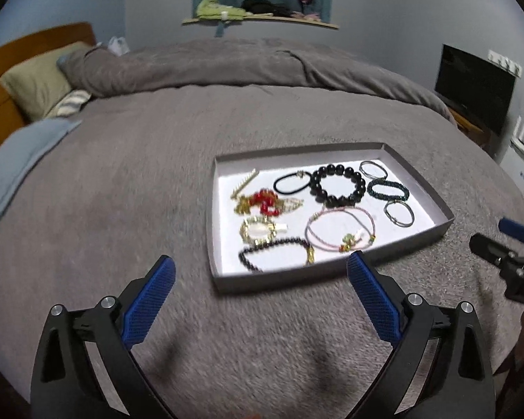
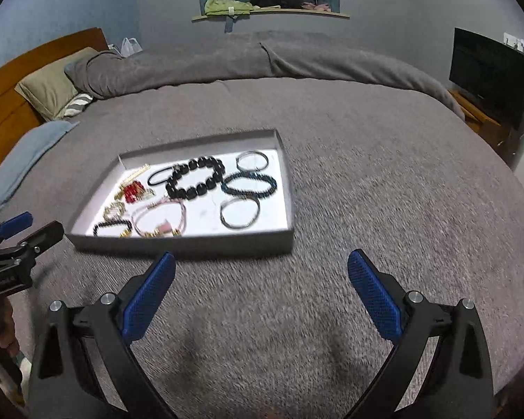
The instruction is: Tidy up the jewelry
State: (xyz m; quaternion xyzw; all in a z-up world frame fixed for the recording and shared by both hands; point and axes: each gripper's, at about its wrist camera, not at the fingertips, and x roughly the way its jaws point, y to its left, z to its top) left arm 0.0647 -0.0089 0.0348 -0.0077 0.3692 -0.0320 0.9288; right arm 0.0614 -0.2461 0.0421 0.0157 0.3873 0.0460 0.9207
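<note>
Nearest the cameras, the left gripper (image 1: 260, 272) and the right gripper (image 2: 261, 267) are both held released, jaws spread wide and empty, above the grey blanket (image 2: 384, 209) of the bed. Nothing is seen between the blue pads (image 1: 150, 300). In the left wrist view the tray (image 1: 440, 206) lies just ahead at about 1 o'clock; in the right wrist view it sits at about 11 o'clock.

Inside the tray the jewelry is laid out in separate pieces: a pink cord bracelet (image 1: 339, 228) and a small dark bead strand (image 1: 272, 248) near the front wall, a red and gold cluster (image 1: 262, 204) at 9 o'clock, a large black bead bracelet (image 1: 337, 185) at the centre, a teal bracelet (image 1: 387, 190) and thin bangles (image 1: 398, 212) at 3 o'clock.

No loose pieces are seen on the blanket, so the sorting is judged complete or nearly so. If anything remains, a check for stray pieces is called for next. Beyond, pillows (image 2: 49, 83) and a headboard (image 2: 14, 80) are seen.
</note>
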